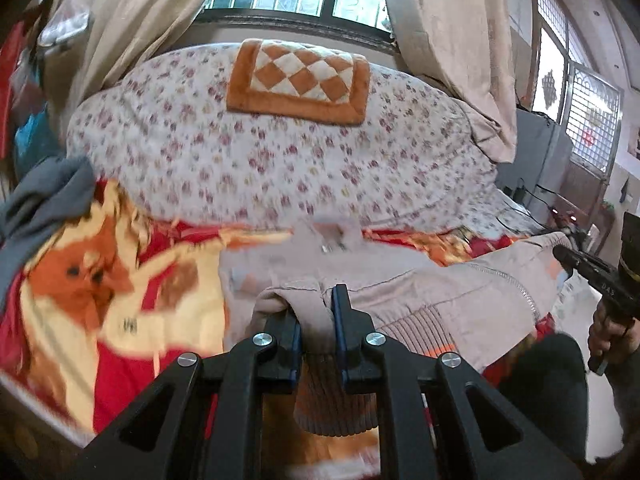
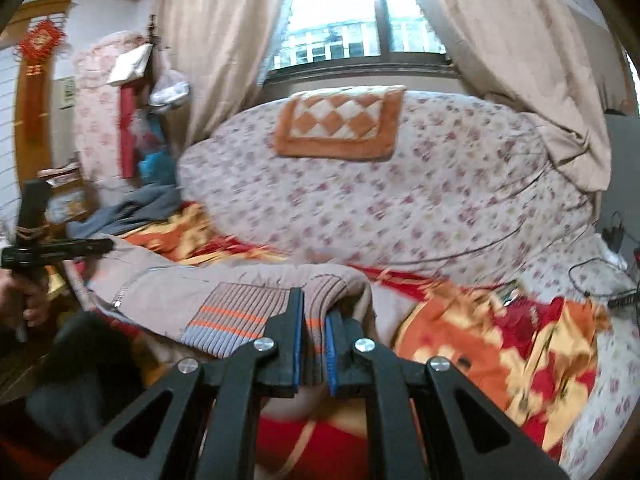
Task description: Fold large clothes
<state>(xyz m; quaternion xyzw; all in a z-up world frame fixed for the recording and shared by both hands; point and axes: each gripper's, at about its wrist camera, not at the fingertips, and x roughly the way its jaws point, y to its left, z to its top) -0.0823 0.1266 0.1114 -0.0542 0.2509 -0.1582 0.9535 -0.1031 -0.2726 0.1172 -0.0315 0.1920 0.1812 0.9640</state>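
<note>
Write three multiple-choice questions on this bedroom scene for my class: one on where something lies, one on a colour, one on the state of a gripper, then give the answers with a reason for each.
1. Where does the checked cushion lie?
A. on top of the flowered quilt
B. on the floor
C. on the window sill

2. What colour are the thin stripes on the jacket's ribbed hem?
A. green
B. orange
C. white

3. How is the left gripper?
A. wide open above the bed
B. shut on nothing
C. shut on the jacket

Answers:
1 A, the cushion rests on the quilt heap below the window.
2 B, orange lines cross the ribbed band in the right wrist view.
3 C, beige cloth is pinched between its pads; the right gripper likewise clamps the hem.
</note>
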